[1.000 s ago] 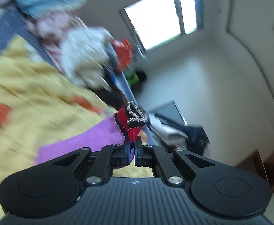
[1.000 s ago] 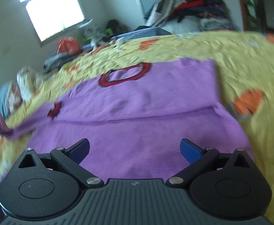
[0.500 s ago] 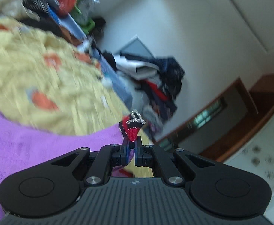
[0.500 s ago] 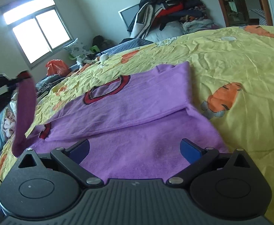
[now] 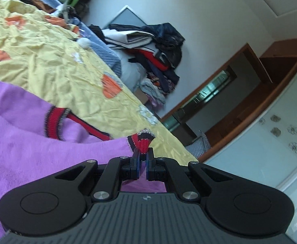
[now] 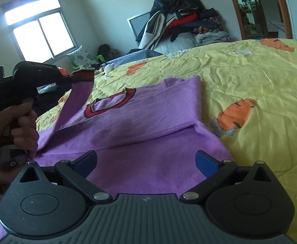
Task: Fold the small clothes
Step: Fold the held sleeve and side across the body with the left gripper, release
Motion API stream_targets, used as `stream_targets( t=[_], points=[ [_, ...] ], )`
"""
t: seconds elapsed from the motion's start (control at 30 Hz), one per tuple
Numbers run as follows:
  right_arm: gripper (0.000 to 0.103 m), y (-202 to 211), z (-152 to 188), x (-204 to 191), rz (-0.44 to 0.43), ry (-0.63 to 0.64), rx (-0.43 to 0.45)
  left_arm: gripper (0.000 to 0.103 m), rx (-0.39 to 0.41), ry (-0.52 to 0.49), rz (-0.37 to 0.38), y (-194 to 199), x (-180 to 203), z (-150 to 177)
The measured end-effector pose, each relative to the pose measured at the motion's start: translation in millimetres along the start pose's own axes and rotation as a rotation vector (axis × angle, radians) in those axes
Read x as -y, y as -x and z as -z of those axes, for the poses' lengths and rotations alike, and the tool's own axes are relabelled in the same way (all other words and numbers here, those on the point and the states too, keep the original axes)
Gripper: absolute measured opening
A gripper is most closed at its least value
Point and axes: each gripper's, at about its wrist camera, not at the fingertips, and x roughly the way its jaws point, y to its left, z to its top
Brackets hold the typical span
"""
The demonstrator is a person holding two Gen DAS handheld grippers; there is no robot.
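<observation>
While left gripper pinches the red cuff at frame centre, purple sweater hangs limp, soft, light; right gripper spread, empty.

I am looking at a small purple sweater lying spread on the yellow bedspread, its red-and-black ribbed collar facing up. One side is lying folded inward over the body, its edge making a straight crease across the front. The other sleeve is hanging lifted off the bed, rising in a taut strip to its red-and-black striped cuff, which is sitting up in the air, pinched flat, with a grey trim along its end.
</observation>
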Motion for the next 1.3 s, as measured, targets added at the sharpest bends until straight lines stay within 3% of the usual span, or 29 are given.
stream_targets(
  t=[0.37,1.07,1.3],
  points=[
    [0.103,3.3,0.7,8.1,0.014,-0.044,0.017,0.003,-0.087,-0.044,0.044,-27.2,31.2,30.3],
    [0.103,5.5,1.5,11.3,0.026,-0.068,0.024,0.003,-0.237,-0.094,0.038,-75.5,27.9,87.3],
    [0.103,6.1,1.5,11.6,0.036,-0.073,0.028,0.004,-0.330,-0.072,0.062,-90.1,15.0,105.0]
  ],
)
